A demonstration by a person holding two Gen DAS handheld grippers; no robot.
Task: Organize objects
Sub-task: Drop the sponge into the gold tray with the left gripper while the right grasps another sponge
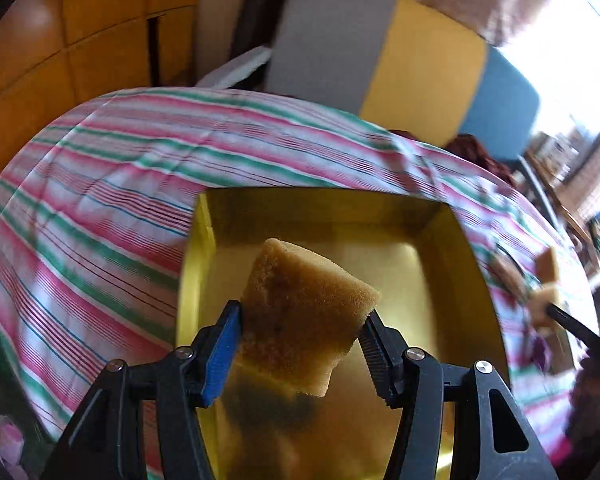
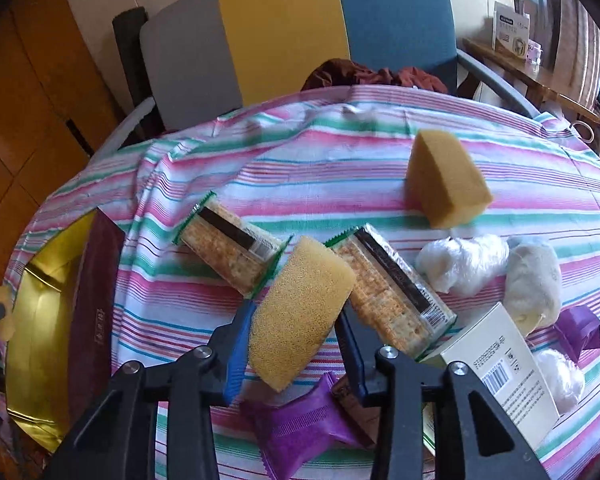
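Now a sponge [image 1: 300, 320] — squarely between the left hand-held gripper's [image 1: 300, 336] pads.

Gold box [image 1: 440, 240] near end cut off; white carton [image 2: 500, 364] print unreadable.

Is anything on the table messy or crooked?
Yes. The two cracker packs lie slanted at different angles, and one sponge sits tipped up on its edge, away from the gold box.
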